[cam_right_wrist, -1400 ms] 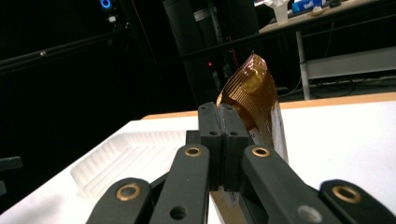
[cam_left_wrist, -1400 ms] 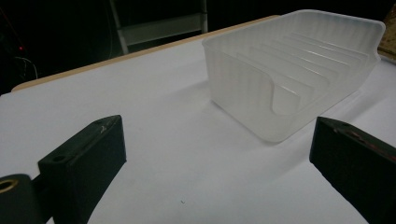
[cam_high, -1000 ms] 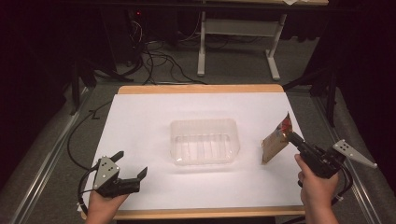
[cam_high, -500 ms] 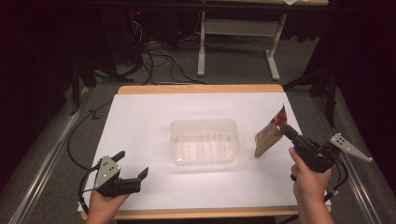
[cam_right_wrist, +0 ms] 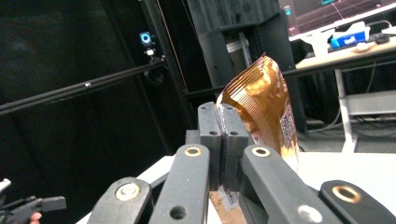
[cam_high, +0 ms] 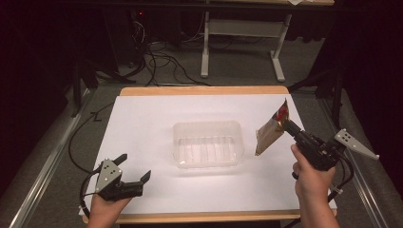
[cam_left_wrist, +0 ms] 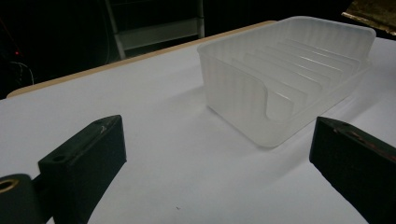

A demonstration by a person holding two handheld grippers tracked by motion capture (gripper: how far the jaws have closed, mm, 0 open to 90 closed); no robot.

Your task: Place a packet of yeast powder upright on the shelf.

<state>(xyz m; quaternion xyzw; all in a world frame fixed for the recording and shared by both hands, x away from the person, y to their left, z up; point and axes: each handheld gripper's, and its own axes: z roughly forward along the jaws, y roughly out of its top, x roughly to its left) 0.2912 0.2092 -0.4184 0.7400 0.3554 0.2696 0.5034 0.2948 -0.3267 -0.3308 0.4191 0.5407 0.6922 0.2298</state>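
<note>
Snack packet (cam_high: pixel 270 135) is pinched at its top edge by the right gripper (cam_high: pixel 284 122), jaws clamped tight on the crinkly golden foil (cam_right_wrist: pixel 261 100), and it's held clear of the white table (cam_high: pixel 142 123), dangling below and ahead of the jaw tips. Just off to the side of it, the clear plastic tray (cam_high: pixel 207 142) is sat with nothing inside, so pickup looks done, drop-off not yet. What's left, probably: the packet gets carried over the tray, lowered in and let go. Left gripper (cam_high: pixel 134 167) is parked near the table's front corner, jaws spread wide with nothing between them, the tray (cam_left_wrist: pixel 285 74) well ahead of it.
</note>
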